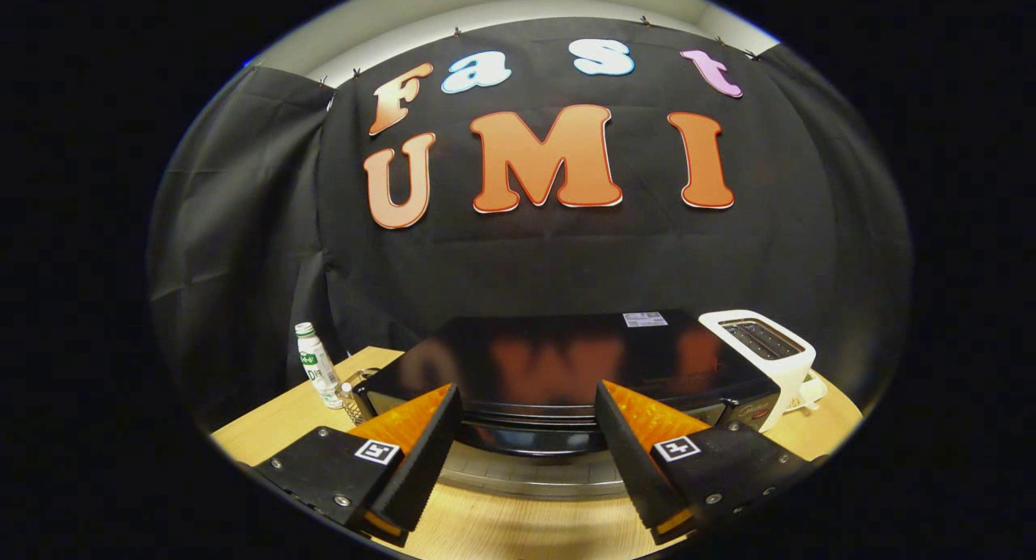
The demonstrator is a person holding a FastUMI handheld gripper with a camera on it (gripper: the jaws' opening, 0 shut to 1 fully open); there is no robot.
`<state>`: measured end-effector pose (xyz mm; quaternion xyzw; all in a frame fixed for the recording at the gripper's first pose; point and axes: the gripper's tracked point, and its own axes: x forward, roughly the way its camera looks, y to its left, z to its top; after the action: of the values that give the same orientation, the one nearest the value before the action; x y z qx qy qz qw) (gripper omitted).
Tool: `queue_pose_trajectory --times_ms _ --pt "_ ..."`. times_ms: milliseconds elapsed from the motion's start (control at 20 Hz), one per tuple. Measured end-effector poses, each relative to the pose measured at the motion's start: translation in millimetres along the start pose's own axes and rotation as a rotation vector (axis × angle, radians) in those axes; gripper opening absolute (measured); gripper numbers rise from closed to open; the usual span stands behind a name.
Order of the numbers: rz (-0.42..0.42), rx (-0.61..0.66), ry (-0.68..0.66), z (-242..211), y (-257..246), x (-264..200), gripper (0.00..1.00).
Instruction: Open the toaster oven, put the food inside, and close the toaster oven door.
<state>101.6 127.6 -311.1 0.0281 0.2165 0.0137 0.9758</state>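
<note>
Jaws of the gripper [526, 414] stand wide apart and empty, flanking the black toaster oven [566, 366] just ahead on the wooden surface [267, 430]. Best to drop squarely onto its door handle [526, 422], then pull down steadily.

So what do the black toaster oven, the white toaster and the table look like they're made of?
Toaster oven: glossy black metal or glass, mirroring the wall. Toaster: likely white plastic, smooth and matte. Table: pale wood or laminate, with faint grain. The open gripper sits just before the oven.
</note>
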Motion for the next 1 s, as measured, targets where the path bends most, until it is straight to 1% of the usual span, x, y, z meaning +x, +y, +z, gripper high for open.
queue_pose_trajectory --times_ms 150,200,250,300,350,400,500,550,650,800,900,1000 --pt "-0.012 -0.048 -0.047 -0.8 0.3 -2.3 0.98" --pt "-0.002 -0.035 -0.062 0.1 2.2 -4.4 0.97" --pt "-0.001 -0.017 -0.067 -3.9 2.8 -8.5 0.94" --pt "0.002 -0.013 -0.076 -4.2 3.1 -15.0 0.89" --pt "0.011 -0.008 -0.076 -8.6 2.6 -23.8 0.87" --pt "0.021 0.001 -0.084 -10.2 2.9 -30.8 0.83" --pt "0.034 0.014 -0.085 -15.8 3.1 -48.3 0.79" --pt "0.039 0.02 -0.078 -19.9 3.7 -56.1 0.78" --pt "0.055 0.041 -0.054 -31.6 7.0 -74.9 0.74" --pt "0.076 0.068 0.011 -56.4 10.2 -95.5 0.74" --pt "0.077 0.088 0.091 -81.9 8.7 -103.0 0.74" --pt "0.072 0.091 0.122 -98.0 5.8 -105.5 0.74"
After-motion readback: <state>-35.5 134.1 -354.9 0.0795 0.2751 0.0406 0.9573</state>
